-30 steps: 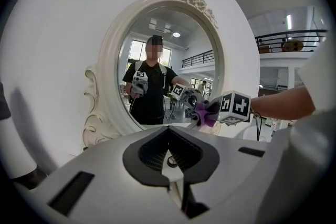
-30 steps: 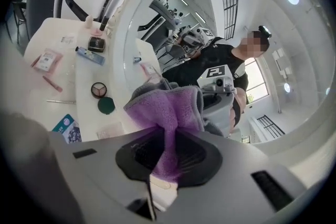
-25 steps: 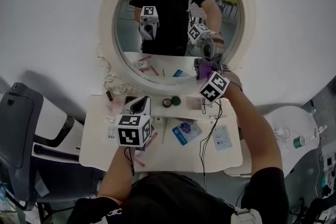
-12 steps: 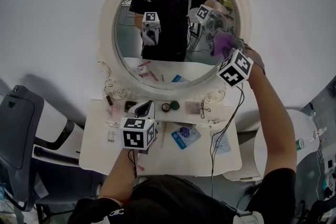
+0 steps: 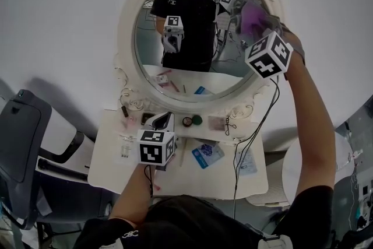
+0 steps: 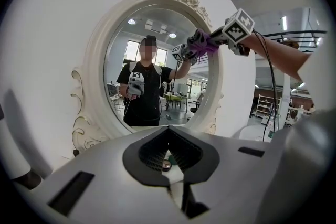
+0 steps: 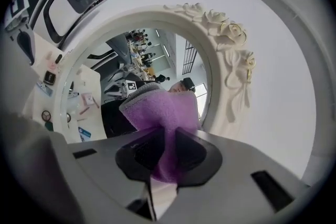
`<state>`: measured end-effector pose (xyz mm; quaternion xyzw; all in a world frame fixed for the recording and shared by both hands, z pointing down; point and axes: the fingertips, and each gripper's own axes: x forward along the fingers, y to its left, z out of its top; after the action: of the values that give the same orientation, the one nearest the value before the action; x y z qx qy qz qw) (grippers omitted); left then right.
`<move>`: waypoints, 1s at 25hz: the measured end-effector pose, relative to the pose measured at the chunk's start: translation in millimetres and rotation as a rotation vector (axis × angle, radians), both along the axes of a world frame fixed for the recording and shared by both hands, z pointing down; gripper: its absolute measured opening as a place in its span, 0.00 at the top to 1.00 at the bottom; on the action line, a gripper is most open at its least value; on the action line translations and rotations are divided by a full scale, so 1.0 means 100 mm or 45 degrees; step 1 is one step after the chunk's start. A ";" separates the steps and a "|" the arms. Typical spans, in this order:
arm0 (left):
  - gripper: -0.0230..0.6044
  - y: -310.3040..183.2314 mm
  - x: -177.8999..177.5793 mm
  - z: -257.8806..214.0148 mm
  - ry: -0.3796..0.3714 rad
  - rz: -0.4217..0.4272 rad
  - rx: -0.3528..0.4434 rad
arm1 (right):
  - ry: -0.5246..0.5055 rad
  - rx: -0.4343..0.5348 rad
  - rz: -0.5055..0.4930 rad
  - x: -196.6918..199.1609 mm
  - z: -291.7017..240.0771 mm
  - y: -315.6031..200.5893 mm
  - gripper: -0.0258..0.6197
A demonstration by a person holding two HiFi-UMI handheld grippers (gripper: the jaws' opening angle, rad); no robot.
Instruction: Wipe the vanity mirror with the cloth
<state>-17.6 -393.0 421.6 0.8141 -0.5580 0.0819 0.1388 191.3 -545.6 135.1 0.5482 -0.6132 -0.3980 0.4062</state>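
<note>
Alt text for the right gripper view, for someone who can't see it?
The right gripper, jaws shut on a purple cloth, holds it up at the glass of a round vanity mirror. The white frame's carved roses sit just to the right; contact with the glass can't be confirmed.

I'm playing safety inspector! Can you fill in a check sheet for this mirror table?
Surface: white table under the mirror, small things scattered on it.
Job's things: round mirror in a white frame; purple cloth at its upper right.
Clutter: blue packet, small round pot, other bits too small to name.
Grippers: right gripper shut on the cloth; left gripper shut, empty, over the table.
Cables: black cable hangs from the right gripper towards the table.
Surroundings: white wall, dark chair at left.
</note>
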 end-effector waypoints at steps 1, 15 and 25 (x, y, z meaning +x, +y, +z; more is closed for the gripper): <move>0.95 0.00 -0.01 0.00 -0.001 -0.003 0.000 | -0.006 0.014 -0.017 -0.07 -0.10 0.01 0.86; 0.95 0.00 -0.40 0.02 0.011 -0.105 -0.011 | -0.074 0.116 -0.179 -0.70 -0.80 0.05 0.86; 0.95 0.01 -0.42 0.05 0.010 -0.114 -0.023 | -0.043 0.077 -0.171 -0.68 -0.43 0.02 0.86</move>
<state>-59.9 -391.9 426.9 0.7873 -0.5926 0.0773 0.1517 123.3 -543.2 91.6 0.5246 -0.6430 -0.4334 0.3515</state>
